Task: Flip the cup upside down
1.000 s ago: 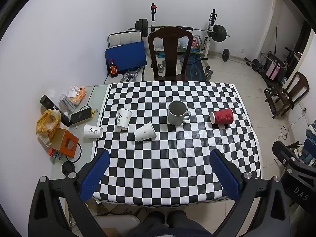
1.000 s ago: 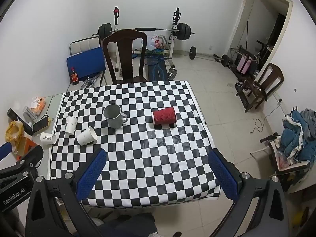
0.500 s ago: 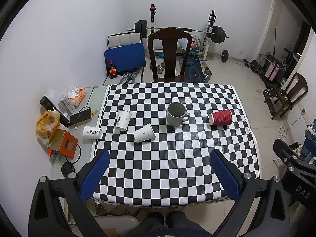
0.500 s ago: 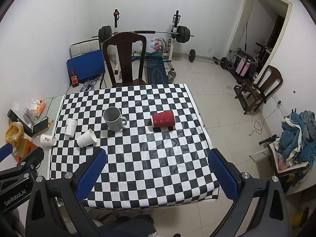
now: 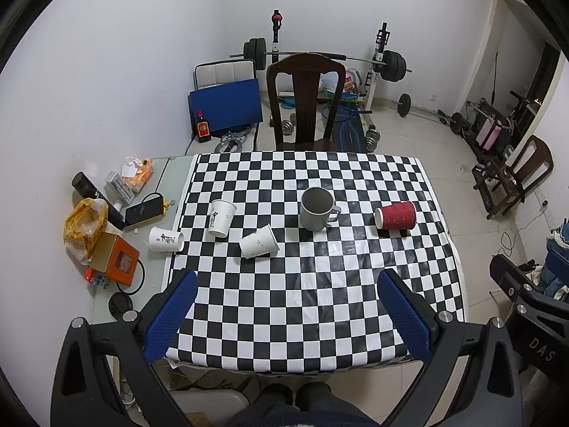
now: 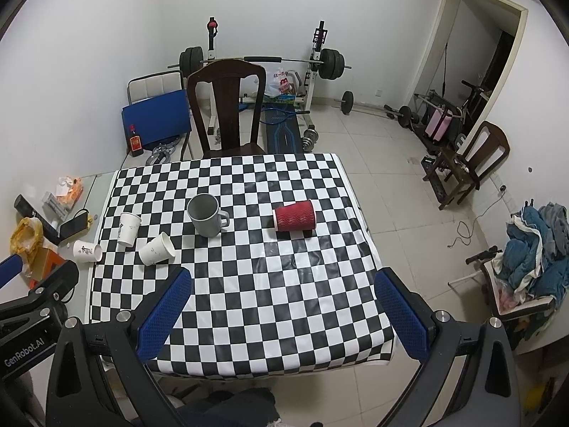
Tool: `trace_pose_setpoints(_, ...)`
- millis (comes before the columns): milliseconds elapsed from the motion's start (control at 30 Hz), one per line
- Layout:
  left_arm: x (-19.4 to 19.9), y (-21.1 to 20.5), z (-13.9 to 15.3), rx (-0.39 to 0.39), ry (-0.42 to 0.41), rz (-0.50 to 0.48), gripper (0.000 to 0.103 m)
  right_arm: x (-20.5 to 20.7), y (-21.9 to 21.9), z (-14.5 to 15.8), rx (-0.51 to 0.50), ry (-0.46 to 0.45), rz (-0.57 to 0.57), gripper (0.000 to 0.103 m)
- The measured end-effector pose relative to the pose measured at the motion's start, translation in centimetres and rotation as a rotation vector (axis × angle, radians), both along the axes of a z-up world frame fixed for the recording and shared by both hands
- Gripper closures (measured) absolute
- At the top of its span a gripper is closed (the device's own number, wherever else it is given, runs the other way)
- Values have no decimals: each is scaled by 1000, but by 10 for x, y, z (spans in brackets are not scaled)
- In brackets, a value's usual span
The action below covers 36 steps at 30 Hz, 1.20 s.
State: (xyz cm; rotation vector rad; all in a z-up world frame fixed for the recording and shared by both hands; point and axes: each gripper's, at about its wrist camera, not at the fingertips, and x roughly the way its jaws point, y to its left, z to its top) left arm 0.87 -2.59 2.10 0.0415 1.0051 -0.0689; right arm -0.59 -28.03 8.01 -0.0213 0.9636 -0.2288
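Blue pads line both grippers. The left gripper and the right gripper are wide open, holding nothing, high above the checkered table. Farther off, a white paper cup lies on its side. Behind it a gray mug stands upright, and a red cup lies sideways.

Left tool: jaws spread wide, blue pads facing each other, nothing between them. Held high, looking down, over near edge of desk. Right tool: same state, jaws wide apart, blue pads bare, nothing gripped, also held high above near edge. Each tool's black body visible at edge of other's view. Person's legs visible below.
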Motion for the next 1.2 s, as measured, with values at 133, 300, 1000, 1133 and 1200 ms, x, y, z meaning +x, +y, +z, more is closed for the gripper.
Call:
trace_pose_setpoints(133,-1,2,-1,-2,-2,-2,0,0,0,1,-2,-2,0,0)
trace_pose_setpoints(300,-1,2,-1,-4,-3,-2,0,0,-1,2,-1,-1,1,0)
trace_pose_setpoints(1000,-2,5,-1,-12,-6,-3,0,-2,2,0,-6,-7,0,0)
trace_pose_setpoints(1133,-2,5,-1,-15,-6,-4,0,-3,2,0,-6,-6,1,0)
trace_pose_setpoints(1200,-2,5,-1,-15,-7,-3,0,-3,2,-1,-6,-4,0,0)
